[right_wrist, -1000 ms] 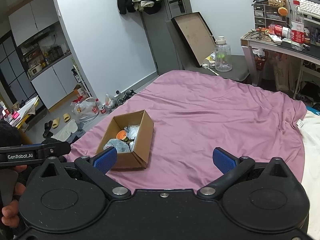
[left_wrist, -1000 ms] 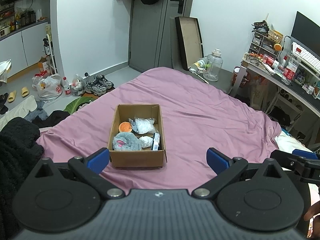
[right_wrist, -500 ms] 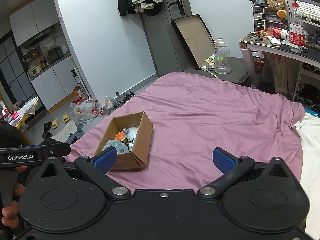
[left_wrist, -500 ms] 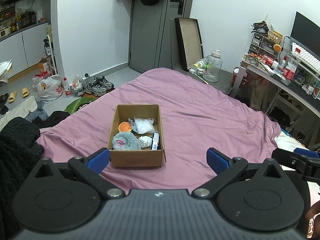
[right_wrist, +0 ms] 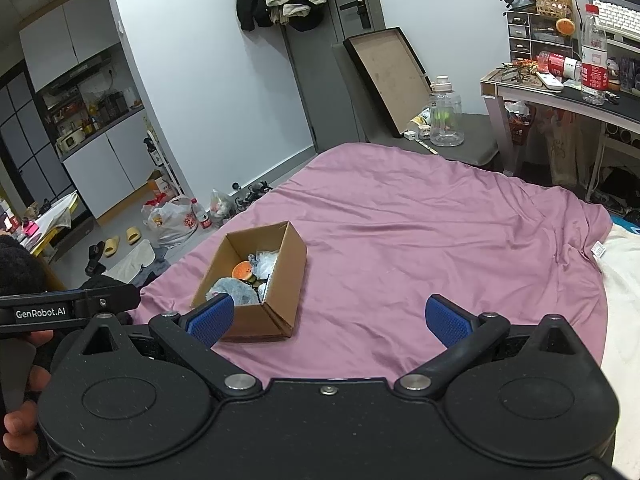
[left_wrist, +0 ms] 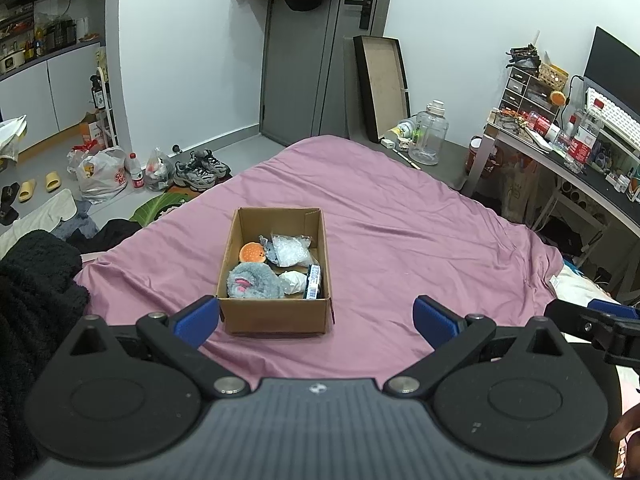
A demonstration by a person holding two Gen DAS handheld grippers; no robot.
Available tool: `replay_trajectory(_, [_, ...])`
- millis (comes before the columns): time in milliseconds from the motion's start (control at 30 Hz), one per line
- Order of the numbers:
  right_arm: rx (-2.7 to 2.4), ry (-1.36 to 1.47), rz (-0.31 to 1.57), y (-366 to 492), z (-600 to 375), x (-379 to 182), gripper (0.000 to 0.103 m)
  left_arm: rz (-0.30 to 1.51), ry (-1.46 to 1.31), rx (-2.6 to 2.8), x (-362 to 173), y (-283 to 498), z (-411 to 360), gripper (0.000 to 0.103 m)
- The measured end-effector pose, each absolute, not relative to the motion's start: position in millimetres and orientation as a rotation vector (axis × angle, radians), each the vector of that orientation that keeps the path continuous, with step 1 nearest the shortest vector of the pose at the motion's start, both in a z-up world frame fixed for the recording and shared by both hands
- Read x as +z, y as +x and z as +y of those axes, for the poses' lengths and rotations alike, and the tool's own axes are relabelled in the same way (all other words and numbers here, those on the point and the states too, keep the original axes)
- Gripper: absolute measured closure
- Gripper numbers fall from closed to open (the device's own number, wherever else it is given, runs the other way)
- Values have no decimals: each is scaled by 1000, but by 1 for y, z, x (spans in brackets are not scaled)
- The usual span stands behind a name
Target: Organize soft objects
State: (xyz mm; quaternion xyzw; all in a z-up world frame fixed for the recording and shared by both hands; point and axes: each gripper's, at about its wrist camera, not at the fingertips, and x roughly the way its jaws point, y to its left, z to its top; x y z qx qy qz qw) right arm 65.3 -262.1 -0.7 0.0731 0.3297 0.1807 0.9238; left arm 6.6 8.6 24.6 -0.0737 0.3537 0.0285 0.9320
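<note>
An open cardboard box [left_wrist: 276, 276] sits on the pink bedspread [left_wrist: 400, 240], its long axis running near to far, toward the left side of the bed. Inside lie a grey plush toy [left_wrist: 252, 282], an orange burger-shaped toy [left_wrist: 252, 253] and crinkled clear plastic bags [left_wrist: 290, 248]. Bare bedspread stretches wide to the right and far side. The left gripper [left_wrist: 318, 318] and right gripper [right_wrist: 328, 318] hover near the box, fingers spread, holding nothing. A cluttered table [left_wrist: 560, 152] stands far right.
</note>
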Motion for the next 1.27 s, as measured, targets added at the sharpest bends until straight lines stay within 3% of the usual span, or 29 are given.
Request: replay_trajectory(1267, [393, 141, 692, 69, -255, -8, 0, 700, -110, 59, 18, 3, 7, 1])
